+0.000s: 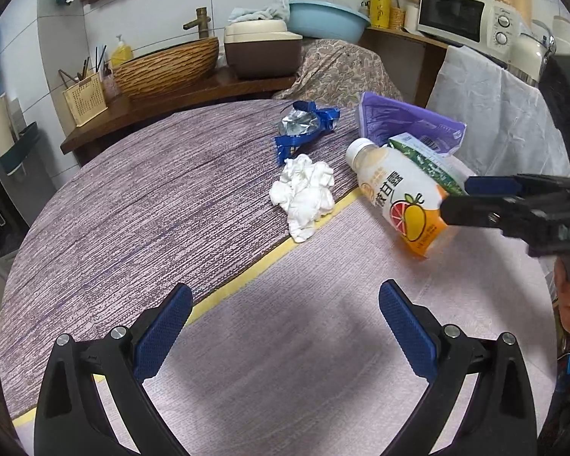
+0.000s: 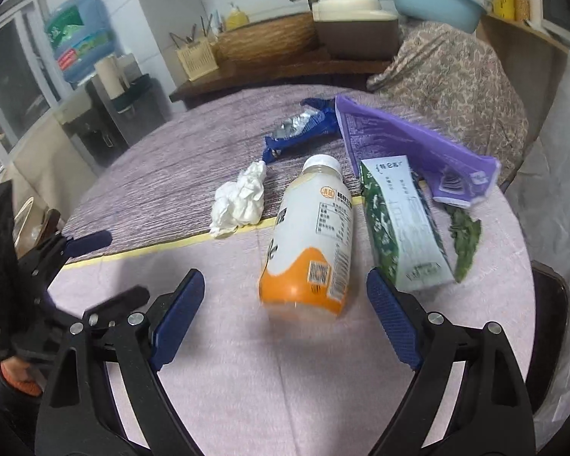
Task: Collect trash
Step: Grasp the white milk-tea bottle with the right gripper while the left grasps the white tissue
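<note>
At the bottom of the right wrist view, the right gripper [image 2: 285, 311] is standing wide with nothing in it, and the drink bottle [image 2: 311, 239] is lying on its side just past the blue pads, in the middle. At the bottom of the left wrist view, the left gripper [image 1: 285, 326] is also gaping wide over bare table [image 1: 247, 361]. Farther up, a white tissue ball [image 1: 304, 193] is sitting on the yellow tape line [image 1: 247, 275], with the green carton [image 2: 402, 228] at the right, and the blue wrapper [image 1: 304, 129] and purple bag [image 1: 410, 125] lying behind.
</note>
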The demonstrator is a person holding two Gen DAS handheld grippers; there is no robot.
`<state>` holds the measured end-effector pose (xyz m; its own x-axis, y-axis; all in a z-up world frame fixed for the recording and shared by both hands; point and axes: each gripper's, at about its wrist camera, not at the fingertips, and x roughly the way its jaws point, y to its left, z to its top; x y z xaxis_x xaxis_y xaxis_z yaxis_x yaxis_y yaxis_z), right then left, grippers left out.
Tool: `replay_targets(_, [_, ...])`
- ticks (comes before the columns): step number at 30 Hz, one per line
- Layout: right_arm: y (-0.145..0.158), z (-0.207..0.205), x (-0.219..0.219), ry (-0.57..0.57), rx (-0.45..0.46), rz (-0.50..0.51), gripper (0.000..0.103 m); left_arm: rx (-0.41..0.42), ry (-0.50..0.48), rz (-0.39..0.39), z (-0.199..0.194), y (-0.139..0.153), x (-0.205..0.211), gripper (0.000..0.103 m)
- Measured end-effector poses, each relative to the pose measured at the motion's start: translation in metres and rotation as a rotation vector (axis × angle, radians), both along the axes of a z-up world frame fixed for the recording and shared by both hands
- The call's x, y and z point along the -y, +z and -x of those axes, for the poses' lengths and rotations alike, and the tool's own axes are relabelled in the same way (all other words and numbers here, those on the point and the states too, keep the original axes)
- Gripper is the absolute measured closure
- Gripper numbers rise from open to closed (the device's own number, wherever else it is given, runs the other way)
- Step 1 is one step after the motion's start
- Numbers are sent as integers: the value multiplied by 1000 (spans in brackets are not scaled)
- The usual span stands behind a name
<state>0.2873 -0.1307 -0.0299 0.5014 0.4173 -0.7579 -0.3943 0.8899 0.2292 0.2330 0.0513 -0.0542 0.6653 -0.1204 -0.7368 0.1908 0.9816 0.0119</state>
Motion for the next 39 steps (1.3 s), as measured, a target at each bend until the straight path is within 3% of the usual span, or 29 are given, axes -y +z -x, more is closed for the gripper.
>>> replay_targets(7, [-28, -42, -23, -44, -95, 112, 17, -17, -2, -17, -11, -8, -1, 6])
replay_targets(12, [-41, -55, -28, -71, -119, 152, 29, -25, -7, -39, -16, -12, -1, 6])
replay_targets(13, [-42, -55, -30, -67, -119, 163, 37, -27, -8, -41, -18, -13, -1, 6])
replay_targets(17, [-43, -54, -30, -61, -125, 172, 40, -34, -2, -50, -26, -15, 0, 6])
replay_targets(31, [-10, 10, -6, -39, 42, 159, 41, -54, -1, -55, -74, -19, 27, 16])
replay_targets(34, [-7, 25, 9, -52, 49, 101, 41, -61, 4, -55, -85, -21, 35, 21])
replay_targets(37, [-5, 42, 20, -63, 74, 80, 41, -75, 5, -42, -93, -24, 42, 29])
replay_targets(39, [-5, 54, 24, -65, 94, 70, 41, -90, 16, -46, -97, -27, 43, 41])
